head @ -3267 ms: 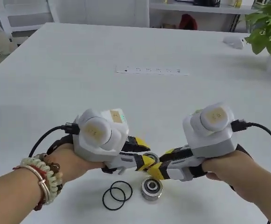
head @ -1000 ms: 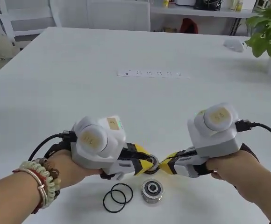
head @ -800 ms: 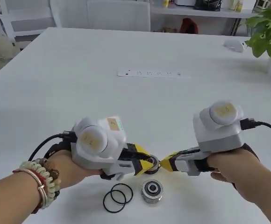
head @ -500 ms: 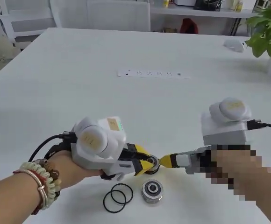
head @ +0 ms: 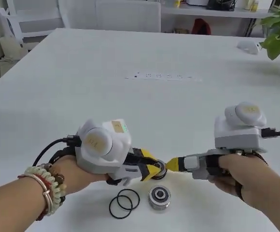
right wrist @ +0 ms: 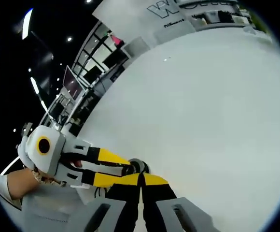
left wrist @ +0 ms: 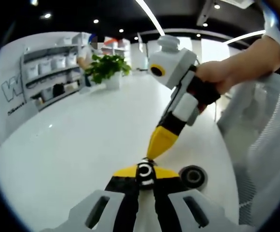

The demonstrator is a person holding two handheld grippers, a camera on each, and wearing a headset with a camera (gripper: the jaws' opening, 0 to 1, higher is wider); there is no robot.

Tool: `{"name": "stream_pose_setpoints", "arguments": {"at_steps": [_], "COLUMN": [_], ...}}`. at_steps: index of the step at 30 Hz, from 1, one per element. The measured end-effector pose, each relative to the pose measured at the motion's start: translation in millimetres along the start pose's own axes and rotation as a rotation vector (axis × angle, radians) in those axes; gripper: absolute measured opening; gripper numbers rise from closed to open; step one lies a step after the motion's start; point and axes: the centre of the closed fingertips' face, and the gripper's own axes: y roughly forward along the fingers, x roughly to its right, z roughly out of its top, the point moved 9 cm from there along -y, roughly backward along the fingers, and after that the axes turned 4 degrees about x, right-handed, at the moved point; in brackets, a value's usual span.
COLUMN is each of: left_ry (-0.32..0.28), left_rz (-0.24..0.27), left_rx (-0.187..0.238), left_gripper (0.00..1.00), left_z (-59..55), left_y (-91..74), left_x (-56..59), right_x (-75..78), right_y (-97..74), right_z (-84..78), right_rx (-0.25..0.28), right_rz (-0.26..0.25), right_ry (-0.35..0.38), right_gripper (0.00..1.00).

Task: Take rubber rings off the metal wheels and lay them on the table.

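Rings (head: 124, 203): 2, overlapping, on desk (head: 82, 87), left of loose wheel (head: 159, 197).
Held wheel (head: 159, 167): behind these, between left tongs (head: 154, 170) and right tongs (head: 172, 166).

The desk (head: 130, 106) is plain white. The left tongs (head: 156, 169) and right tongs (head: 171, 166) are pale grey with black arms and yellow tips. The held wheel (left wrist: 145, 173) is dark with a pale centre. At 6 o'clock the rubber rings (head: 124, 203) are black, the metal wheel (head: 159, 197) silver.
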Motion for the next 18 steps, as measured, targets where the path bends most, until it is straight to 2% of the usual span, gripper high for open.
{"name": "stream_pose_setpoints", "arguments": {"at_steps": [6, 11, 12, 13, 14, 15, 18], "left_ry": [-0.026, 0.001, -0.038, -0.019, -0.021, 0.007, -0.008], "left_rz": [0.016, 0.021, -0.012, 0.013, 0.016, 0.011, 0.018], "left_rx": [0.005, -0.006, -0.042, -0.008, -0.005, -0.013, -0.005], "left_gripper": [0.11, 0.09, 0.04, 0.03, 0.04, 0.04, 0.04], "left_z": [-0.5, -0.7, -4.7, -6.2, -5.7, -6.1, -4.8], "left_y": [-2.5, -1.5, -1.1, 5.3, 5.7, 7.1, 5.6], "left_x": [-3.7, -2.2, 2.3, -2.9, -3.0, -4.6, -3.9], "right_x": [-1.4, -5.4, -7.0, -6.0, -4.0, -3.2, -1.2], "right_y": [2.5, 5.3, 5.4, 4.7, 2.6, 2.5, 2.2], "right_z": [-0.4, -3.9, -3.5, -4.4, -2.9, -2.6, -2.7], "right_rx": [0.015, -0.007, -0.001, -0.012, -0.002, 0.001, 0.008], "right_rz": [0.053, 0.061, 0.074, 0.060, 0.060, 0.061, 0.058], "right_ry": [0.067, 0.047, 0.053, 0.058, 0.044, 0.048, 0.056], "right_gripper": [0.00, 0.00, 0.00, 0.00, 0.00, 0.00, 0.00]}}
